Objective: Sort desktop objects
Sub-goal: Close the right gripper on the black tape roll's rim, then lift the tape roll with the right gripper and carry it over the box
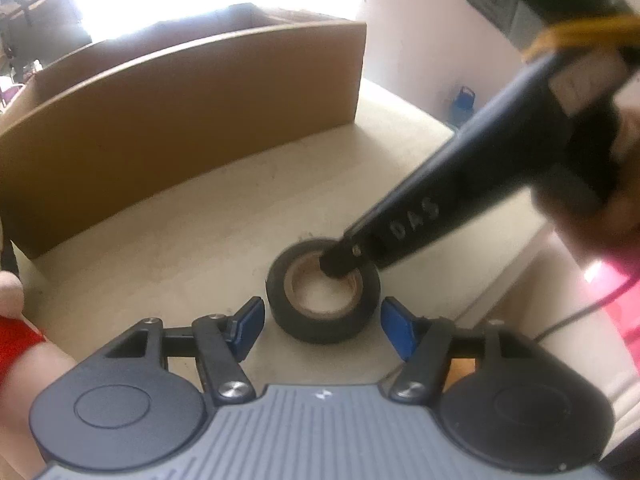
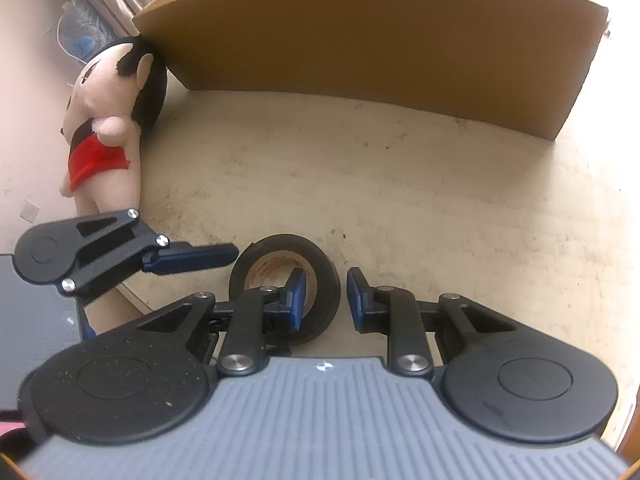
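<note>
Black tape roll with brown cardboard core (image 1: 324,300) lies flat mid-table (image 1: 180,220), before the cardboard box (image 1: 192,100). Left gripper (image 1: 322,326) spread around it, untouching. Right gripper (image 2: 326,298) clamps its wall.

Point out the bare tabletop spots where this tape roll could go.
Free: the broad stretch of table between the cardboard box and the tape roll, running out to the right. Crowded: around the roll, both grippers close in; the doll fills the box's left corner.
</note>
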### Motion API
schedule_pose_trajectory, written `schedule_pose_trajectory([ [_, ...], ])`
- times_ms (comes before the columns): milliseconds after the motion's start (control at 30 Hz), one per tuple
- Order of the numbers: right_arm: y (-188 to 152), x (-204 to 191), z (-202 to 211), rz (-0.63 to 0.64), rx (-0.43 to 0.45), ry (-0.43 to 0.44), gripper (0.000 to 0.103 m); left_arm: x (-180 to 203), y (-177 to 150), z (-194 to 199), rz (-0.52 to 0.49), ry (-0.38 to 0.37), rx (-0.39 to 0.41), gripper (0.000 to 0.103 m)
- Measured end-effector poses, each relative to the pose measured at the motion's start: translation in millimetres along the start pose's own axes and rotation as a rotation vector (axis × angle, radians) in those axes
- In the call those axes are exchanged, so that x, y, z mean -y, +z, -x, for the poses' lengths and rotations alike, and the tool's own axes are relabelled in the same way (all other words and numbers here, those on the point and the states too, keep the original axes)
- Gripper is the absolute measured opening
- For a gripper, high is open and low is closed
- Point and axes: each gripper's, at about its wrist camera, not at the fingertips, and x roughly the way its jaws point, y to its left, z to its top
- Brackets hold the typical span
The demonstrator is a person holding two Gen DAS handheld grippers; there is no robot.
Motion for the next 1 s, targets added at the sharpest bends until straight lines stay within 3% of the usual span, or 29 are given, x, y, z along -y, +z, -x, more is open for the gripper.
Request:
schedule_pose_trajectory([
  [1000, -6, -16, 1, 0.058, -0.002, -0.060, 0.018, 1, -7, 0, 0.037, -0.007, 0.020, 0.061],
])
